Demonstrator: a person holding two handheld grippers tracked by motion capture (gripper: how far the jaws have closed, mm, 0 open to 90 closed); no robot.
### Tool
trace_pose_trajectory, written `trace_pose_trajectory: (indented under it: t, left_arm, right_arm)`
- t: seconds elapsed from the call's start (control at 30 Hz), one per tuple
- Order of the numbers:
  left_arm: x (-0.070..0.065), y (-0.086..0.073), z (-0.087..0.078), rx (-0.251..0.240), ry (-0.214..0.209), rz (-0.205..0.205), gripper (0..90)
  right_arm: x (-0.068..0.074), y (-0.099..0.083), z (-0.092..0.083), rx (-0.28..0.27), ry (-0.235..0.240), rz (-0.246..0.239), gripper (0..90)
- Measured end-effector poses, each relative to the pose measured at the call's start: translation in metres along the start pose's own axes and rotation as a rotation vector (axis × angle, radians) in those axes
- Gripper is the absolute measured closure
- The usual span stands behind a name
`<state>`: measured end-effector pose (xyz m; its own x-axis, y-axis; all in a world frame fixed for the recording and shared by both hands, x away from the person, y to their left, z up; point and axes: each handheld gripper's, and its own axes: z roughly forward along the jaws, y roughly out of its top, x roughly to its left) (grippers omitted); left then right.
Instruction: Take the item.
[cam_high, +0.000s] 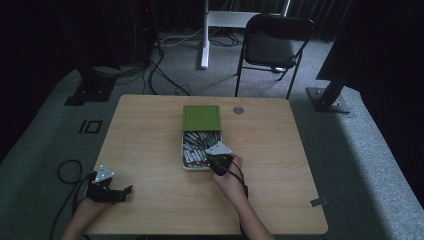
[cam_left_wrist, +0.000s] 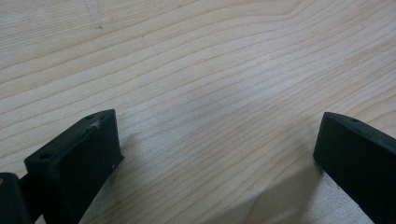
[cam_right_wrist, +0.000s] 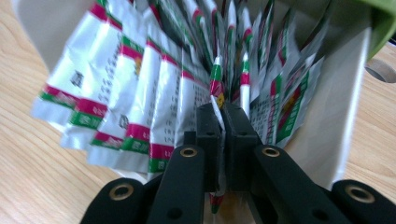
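Light wooden worktop seen from above, with a shallow white rectangular box near its centre, packed with silver foil sachets banded in red and green; the box's flat green lid lies propped over its far end. The right claw reaches into the near end of the box. In the right gripper view its two black jaws stand together, clamped on the edge of one upright foil sachet (the neighbouring sachets fan out to either side, their print blurred). The left claw rests at the near left corner of the worktop, well apart from the box; in the left gripper view its jaws stand wide apart over bare wood, with nothing between them. A black folding chair stands on the grey carpet beyond the worktop.
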<state>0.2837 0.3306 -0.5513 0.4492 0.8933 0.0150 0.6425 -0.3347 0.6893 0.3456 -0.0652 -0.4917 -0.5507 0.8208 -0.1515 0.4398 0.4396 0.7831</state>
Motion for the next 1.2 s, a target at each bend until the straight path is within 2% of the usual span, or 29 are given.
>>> trace_pose_trajectory:
  t: [0.3, 0.4, 0.47, 0.6, 0.73, 0.9, 1.03, 1.2]
  left_arm:
    - [0.0, 0.0, 0.0, 0.001, 0.0, 0.001, 1.4]
    - [0.0, 0.0, 0.0, 0.001, 0.0, 0.001, 1.4]
    - [0.0, 0.0, 0.0, 0.0, 0.001, 0.001, 1.4]
    - [0.0, 0.0, 0.0, 0.0, 0.0, 0.001, 1.4]
    - [0.0, 0.0, 0.0, 0.0, 0.001, 0.001, 1.4]
    - [0.0, 0.0, 0.0, 0.0, 0.0, 0.001, 1.4]
    - [0.0, 0.0, 0.0, 0.0, 0.0, 0.001, 1.4]
    - [0.0, 0.0, 0.0, 0.001, 0.0, 0.002, 1.4]
  right_arm:
    - [-0.006, 0.012, -0.014, -0.051, 0.041, 0.028, 87.0]
    - [-0.007, 0.015, -0.018, -0.073, 0.054, 0.048, 87.1]
    - [-0.01, 0.021, -0.026, -0.094, 0.082, 0.077, 87.1]
    - [-0.016, 0.03, -0.037, -0.131, 0.09, 0.098, 87.2]
    - [-0.027, 0.039, -0.049, -0.183, 0.074, 0.118, 87.2]
    - [-0.046, 0.044, -0.059, -0.218, 0.025, 0.148, 87.1]
    - [-0.064, 0.043, -0.062, -0.212, -0.027, 0.152, 87.2]
    - [-0.081, 0.035, -0.062, -0.212, -0.061, 0.182, 87.2]
